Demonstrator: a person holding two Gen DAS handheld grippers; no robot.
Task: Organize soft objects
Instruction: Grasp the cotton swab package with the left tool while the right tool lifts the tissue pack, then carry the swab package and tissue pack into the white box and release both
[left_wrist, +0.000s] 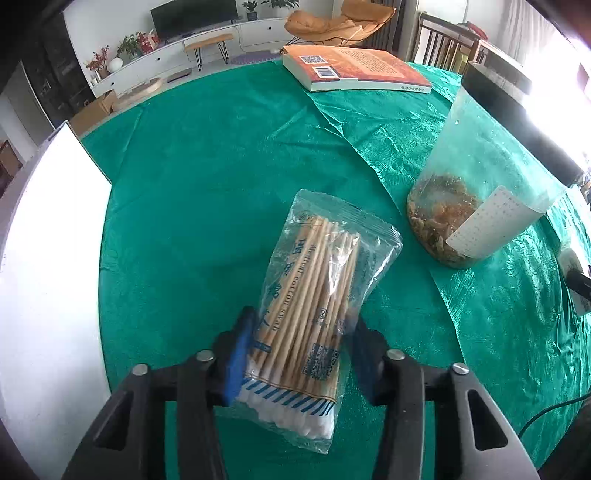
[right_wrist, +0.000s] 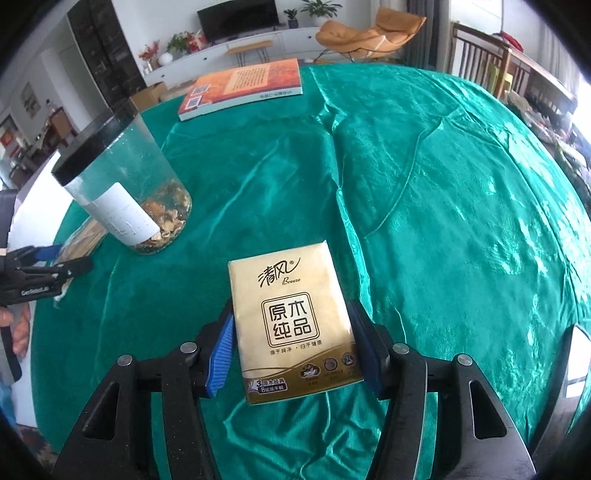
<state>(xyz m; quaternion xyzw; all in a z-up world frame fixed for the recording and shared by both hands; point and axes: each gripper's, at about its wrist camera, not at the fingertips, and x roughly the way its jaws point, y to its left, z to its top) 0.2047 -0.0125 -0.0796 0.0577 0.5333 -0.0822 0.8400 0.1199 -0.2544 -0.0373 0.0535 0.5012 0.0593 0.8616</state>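
The left gripper (left_wrist: 299, 350) has its blue pads pressed on the near end of the bag of cotton swabs (left_wrist: 317, 314), just above the white cotton tips, and the far end of the bag points out over the green tablecloth (left_wrist: 192, 177). The bag is thin film round stiff sticks, so it will likely sag or swing at its free end — a firm grip with the bag's long axis kept in line with the fingers should carry it best. Just to the left is a white board or box (left_wrist: 48, 266) at the table's edge; the cloth between it and the bag lies bare.

Right of the bag, near but apart from it, stands a clear jar (left_wrist: 476, 192) with a dark lid and dried bits at its bottom. It is tall and looks easy to tip, so any sideways move should pass on its near side.

Further right, the right gripper (right_wrist: 291, 350) is closed on the near half of the gold tissue pack (right_wrist: 291, 325), a pad against each long edge. The pack is soft and may buckle under more squeeze. A book (right_wrist: 240, 88) lies at the far edge — and to the right the cloth runs wide and bare, though rumpled, which is the best room for setting things down.
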